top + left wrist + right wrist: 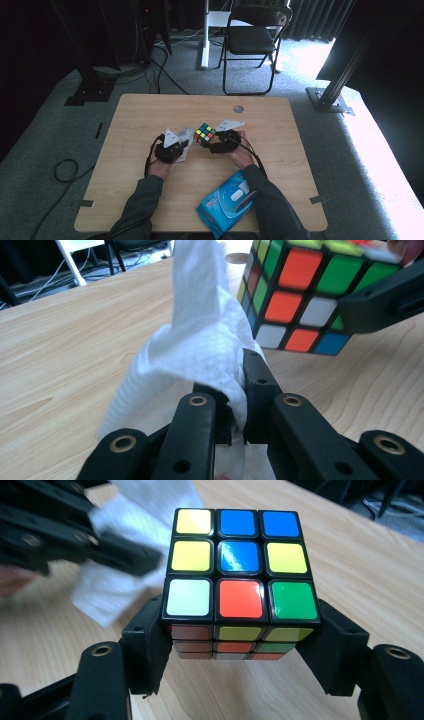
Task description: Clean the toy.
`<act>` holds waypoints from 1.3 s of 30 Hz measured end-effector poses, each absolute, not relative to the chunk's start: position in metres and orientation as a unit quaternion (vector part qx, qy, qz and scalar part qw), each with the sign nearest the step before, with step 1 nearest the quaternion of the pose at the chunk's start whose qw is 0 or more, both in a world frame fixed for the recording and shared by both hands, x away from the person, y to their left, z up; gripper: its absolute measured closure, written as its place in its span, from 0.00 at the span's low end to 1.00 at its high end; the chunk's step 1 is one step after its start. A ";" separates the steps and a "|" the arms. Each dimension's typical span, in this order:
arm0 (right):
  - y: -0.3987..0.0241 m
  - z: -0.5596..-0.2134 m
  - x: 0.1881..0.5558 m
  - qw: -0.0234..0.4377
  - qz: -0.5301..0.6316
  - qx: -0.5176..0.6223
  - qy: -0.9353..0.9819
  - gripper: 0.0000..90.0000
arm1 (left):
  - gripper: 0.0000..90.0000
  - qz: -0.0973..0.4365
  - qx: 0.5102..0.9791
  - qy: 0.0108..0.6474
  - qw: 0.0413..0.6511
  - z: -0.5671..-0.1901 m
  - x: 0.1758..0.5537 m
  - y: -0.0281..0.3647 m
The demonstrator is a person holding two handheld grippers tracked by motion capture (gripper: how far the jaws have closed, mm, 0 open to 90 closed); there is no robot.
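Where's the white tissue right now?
The crumpled white tissue is clamped in the left gripper near the middle of the wooden table, just left of the multicoloured puzzle cube held by the right gripper.

Tabletop was pale wood-look laminate, smooth, faint grain. Cube was glossy plastic, bright stickers on black frame. Tissue was soft white paper, embossed, crumpled. Left tool and right tool were matt black plastic with brass-looking rivets. Packet was shiny blue plastic film.
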State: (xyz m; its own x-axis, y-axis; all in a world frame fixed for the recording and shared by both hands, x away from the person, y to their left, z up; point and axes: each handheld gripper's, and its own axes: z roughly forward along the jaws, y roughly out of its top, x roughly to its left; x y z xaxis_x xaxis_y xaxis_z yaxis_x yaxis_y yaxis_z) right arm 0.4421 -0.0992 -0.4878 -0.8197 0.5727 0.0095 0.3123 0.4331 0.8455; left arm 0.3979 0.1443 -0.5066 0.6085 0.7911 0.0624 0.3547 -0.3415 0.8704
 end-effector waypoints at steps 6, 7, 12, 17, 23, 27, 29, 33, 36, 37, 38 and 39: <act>-0.097 -0.493 0.446 0.146 0.438 0.278 0.842 0.38 | 0.94 0.245 0.784 0.364 0.440 -0.509 0.395 0.143; -0.097 -0.494 0.447 0.147 0.433 0.282 0.843 0.38 | 0.94 0.243 0.786 0.363 0.438 -0.511 0.393 0.143; -0.097 -0.498 0.450 0.152 0.411 0.302 0.847 0.38 | 0.94 0.239 0.791 0.359 0.435 -0.515 0.391 0.140; -0.095 -0.502 0.452 0.162 0.392 0.314 0.849 0.38 | 0.94 0.234 0.791 0.361 0.435 -0.517 0.389 0.139; -0.096 -0.505 0.455 0.163 0.377 0.335 0.848 0.38 | 0.94 0.233 0.792 0.360 0.435 -0.518 0.387 0.138; -0.095 -0.508 0.457 0.166 0.366 0.340 0.850 0.38 | 0.94 0.231 0.794 0.358 0.433 -0.519 0.386 0.137; -0.094 -0.509 0.457 0.165 0.362 0.343 0.851 0.38 | 0.93 0.231 0.794 0.358 0.433 -0.519 0.386 0.137; -0.093 -0.511 0.458 0.165 0.353 0.344 0.854 0.38 | 0.93 0.230 0.793 0.360 0.434 -0.519 0.386 0.137; -0.093 -0.512 0.459 0.162 0.350 0.346 0.855 0.38 | 0.93 0.230 0.793 0.359 0.435 -0.518 0.386 0.137; -0.093 -0.513 0.459 0.161 0.349 0.347 0.856 0.38 | 0.93 0.230 0.793 0.359 0.435 -0.518 0.386 0.137; -0.092 -0.513 0.459 0.160 0.348 0.346 0.857 0.38 | 0.93 0.230 0.793 0.359 0.435 -0.518 0.386 0.136; -0.092 -0.513 0.459 0.160 0.346 0.345 0.858 0.38 | 0.93 0.230 0.793 0.359 0.435 -0.518 0.386 0.136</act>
State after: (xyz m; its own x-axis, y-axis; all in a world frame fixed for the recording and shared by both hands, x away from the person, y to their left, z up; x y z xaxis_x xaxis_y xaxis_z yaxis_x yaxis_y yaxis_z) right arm 0.4587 -0.0921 -0.5134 -0.7107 0.7026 -0.0358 0.4808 0.5222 0.7044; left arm 0.3857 0.1363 -0.5183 0.6366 0.7693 0.0536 0.3685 -0.3645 0.8552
